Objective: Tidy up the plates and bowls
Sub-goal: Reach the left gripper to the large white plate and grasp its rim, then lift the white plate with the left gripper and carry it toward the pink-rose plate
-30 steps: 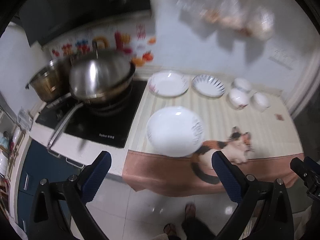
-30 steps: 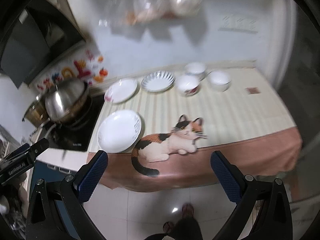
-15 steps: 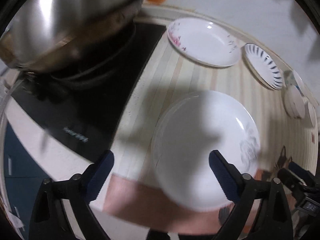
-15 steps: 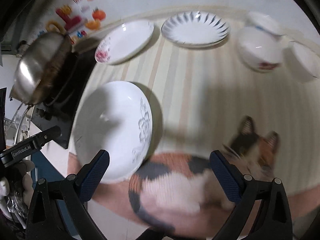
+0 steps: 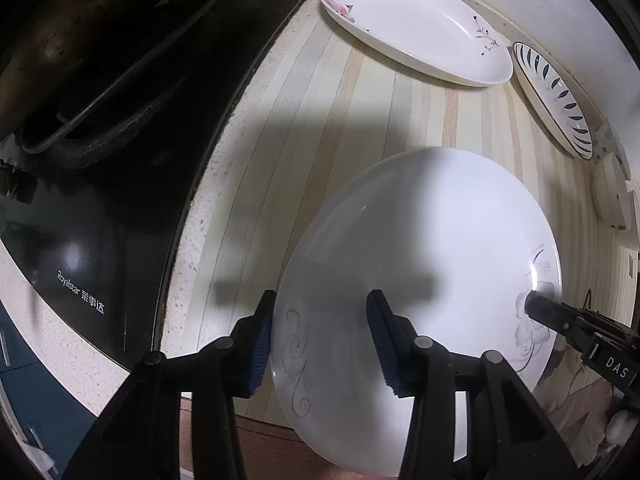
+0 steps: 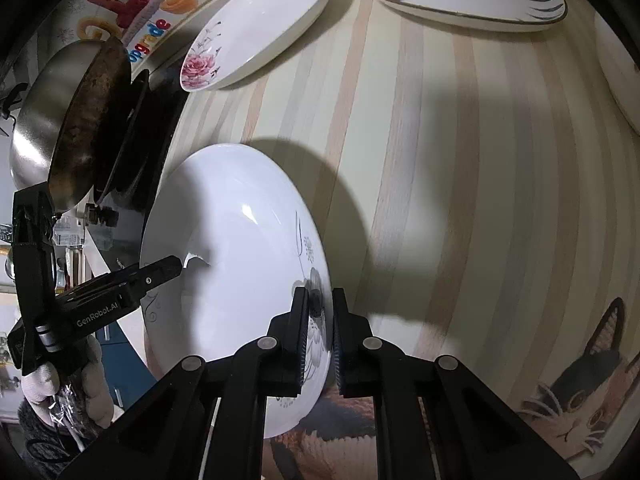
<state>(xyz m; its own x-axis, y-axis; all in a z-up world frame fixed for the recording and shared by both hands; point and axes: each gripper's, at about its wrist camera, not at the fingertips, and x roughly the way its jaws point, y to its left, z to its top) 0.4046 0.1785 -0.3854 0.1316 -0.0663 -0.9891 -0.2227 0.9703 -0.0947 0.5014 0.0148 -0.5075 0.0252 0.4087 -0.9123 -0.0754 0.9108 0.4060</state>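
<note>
A large white plate (image 5: pixel 420 248) with a grey flower print lies on the striped mat near the counter's front edge. My left gripper (image 5: pixel 322 336) points straight down over the plate's left rim. Its jaws are closing with the rim between them: the outer finger sits at the rim, and the inner pad stands over the plate's inside, apart from it. My right gripper (image 6: pixel 322 320) is shut on the right rim of the white plate (image 6: pixel 240 280), over the grey flower. Farther back lie a pink-flower plate (image 5: pixel 412 28) and a blue-striped plate (image 5: pixel 556 96).
A wok (image 5: pixel 80 40) sits on a black induction hob (image 5: pixel 100 240) to the left, close to the plate. White bowls (image 5: pixel 612 196) stand at the far right. A cat-print cloth (image 6: pixel 580 380) hangs over the front edge. A gloved hand (image 6: pixel 60 380) holds the left gripper.
Both grippers dropped from high above the counter down to the big white plate. Both jaws narrowed from wide open, and the right pair closed on the plate's right rim.
</note>
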